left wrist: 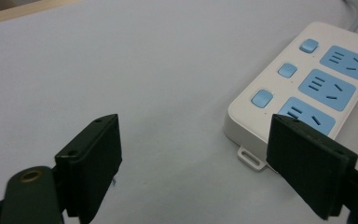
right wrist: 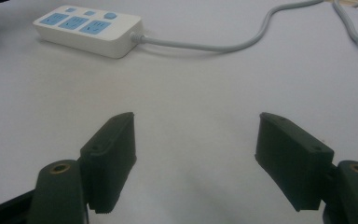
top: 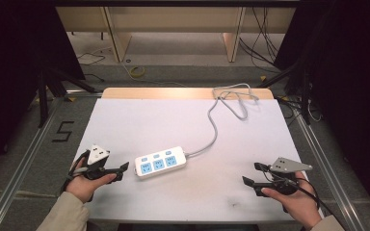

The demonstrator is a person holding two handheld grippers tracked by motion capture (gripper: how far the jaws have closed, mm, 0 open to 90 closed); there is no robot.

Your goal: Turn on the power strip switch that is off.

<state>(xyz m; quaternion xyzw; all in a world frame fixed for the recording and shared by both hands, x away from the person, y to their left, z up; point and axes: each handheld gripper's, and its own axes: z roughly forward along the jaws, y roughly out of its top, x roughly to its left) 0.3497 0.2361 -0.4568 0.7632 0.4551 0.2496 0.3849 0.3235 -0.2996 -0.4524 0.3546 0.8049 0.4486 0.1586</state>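
Note:
A white power strip (top: 161, 162) with three blue sockets and three blue switches lies near the middle of the white table top; its grey cable (top: 215, 126) snakes off to the far edge. My left gripper (top: 121, 171) rests low at the left, just short of the strip's near end, jaws open and empty. From the left gripper view the power strip (left wrist: 303, 88) sits close ahead on the right, beside the left gripper (left wrist: 205, 161). My right gripper (top: 253, 174) is held at the right, open and empty. In the right gripper view the power strip (right wrist: 88, 29) lies far off, past the right gripper (right wrist: 193, 161).
The table top (top: 139, 125) is a white sheet with a wooden strip along its far edge. The cable's loops (top: 236, 98) lie at the far right. Aluminium rails flank the table, and dark stands and cables sit on the floor beyond.

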